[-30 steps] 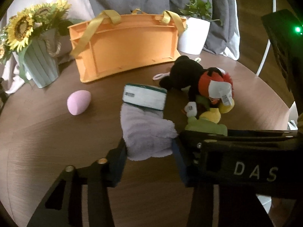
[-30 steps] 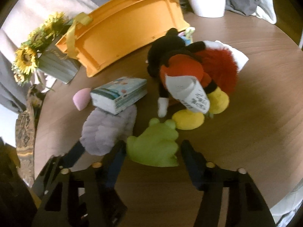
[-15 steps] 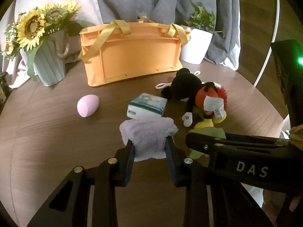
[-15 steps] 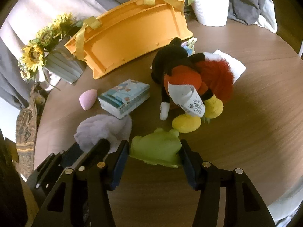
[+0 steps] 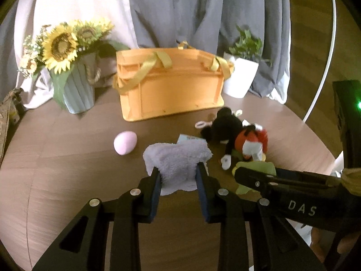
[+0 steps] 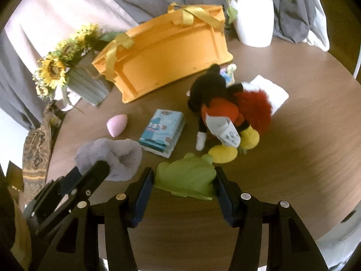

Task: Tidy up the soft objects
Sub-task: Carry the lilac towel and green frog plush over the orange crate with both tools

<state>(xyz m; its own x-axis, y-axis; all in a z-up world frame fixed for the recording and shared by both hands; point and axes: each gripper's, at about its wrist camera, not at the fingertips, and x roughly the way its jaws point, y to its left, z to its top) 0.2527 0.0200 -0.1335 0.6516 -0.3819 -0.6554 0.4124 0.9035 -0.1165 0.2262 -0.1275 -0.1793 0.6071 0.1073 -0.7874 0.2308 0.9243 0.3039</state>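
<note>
The left gripper [image 5: 178,178] is closed on the lilac fluffy cloth [image 5: 177,161], at its 12 o'clock. The right gripper [image 6: 183,180] clamps the green plush frog [image 6: 185,177]; the Mickey Mouse plush [image 6: 225,113] lies at 1 o'clock, near it.

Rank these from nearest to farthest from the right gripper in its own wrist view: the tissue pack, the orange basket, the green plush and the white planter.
1. Green plush, clamped in the right gripper.
2. Tissue pack, just beyond, slightly left.
3. Orange basket, farther back, centre-left.
4. White planter, at the far table edge, right.
</note>
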